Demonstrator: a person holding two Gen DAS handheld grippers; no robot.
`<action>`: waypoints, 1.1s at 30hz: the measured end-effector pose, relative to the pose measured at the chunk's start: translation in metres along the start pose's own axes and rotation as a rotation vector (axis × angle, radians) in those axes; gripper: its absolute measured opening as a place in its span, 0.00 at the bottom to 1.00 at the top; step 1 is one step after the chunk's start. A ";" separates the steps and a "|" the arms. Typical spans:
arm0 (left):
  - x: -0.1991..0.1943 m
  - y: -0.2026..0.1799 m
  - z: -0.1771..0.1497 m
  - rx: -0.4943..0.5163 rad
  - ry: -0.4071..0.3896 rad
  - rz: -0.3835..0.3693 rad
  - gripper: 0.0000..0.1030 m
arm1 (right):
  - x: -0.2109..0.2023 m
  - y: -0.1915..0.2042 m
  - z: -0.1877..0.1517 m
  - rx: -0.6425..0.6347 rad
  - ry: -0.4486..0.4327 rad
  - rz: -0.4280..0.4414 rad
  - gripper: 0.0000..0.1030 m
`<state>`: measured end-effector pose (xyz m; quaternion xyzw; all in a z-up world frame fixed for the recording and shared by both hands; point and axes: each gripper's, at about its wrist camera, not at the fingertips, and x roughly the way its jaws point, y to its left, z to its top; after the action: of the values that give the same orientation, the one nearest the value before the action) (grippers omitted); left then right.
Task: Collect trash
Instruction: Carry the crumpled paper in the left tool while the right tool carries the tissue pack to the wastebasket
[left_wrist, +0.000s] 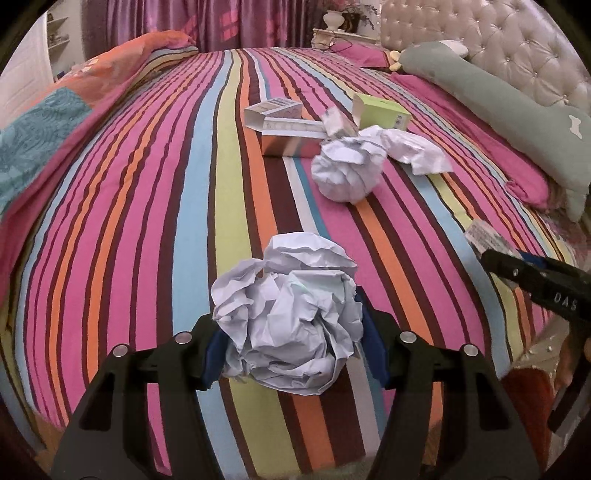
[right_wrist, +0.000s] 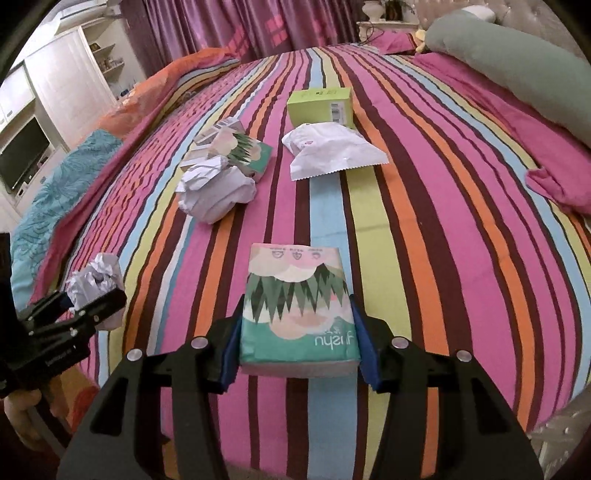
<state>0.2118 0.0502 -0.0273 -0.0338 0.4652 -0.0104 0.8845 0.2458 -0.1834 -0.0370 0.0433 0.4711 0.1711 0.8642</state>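
Gripping crumpled paper ball (left_wrist: 291, 314) left gripper (left_wrist: 293, 345); right gripper (right_wrist: 299, 347) clamps tissue pack (right_wrist: 297, 310).

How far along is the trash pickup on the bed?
No bin is in view, so nothing shows as done. In hand: the left hand-held gripper grips a paper ball; the right hand-held gripper grips a tissue pack. Left on the bed: another paper ball, a white wrapper, green box and more boxes.

Box text (left_wrist: 284, 127) too small
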 end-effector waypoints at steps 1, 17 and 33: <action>-0.005 -0.002 -0.005 0.003 -0.001 -0.001 0.58 | -0.005 0.000 -0.002 0.005 -0.005 0.002 0.48; -0.056 -0.018 -0.071 0.035 -0.007 -0.011 0.58 | -0.053 0.005 -0.059 0.059 -0.008 0.057 0.48; -0.077 -0.041 -0.133 0.093 0.044 -0.041 0.58 | -0.076 0.031 -0.126 0.023 0.050 0.081 0.48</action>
<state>0.0588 0.0063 -0.0361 -0.0021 0.4826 -0.0508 0.8744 0.0958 -0.1910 -0.0390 0.0681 0.4922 0.2013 0.8441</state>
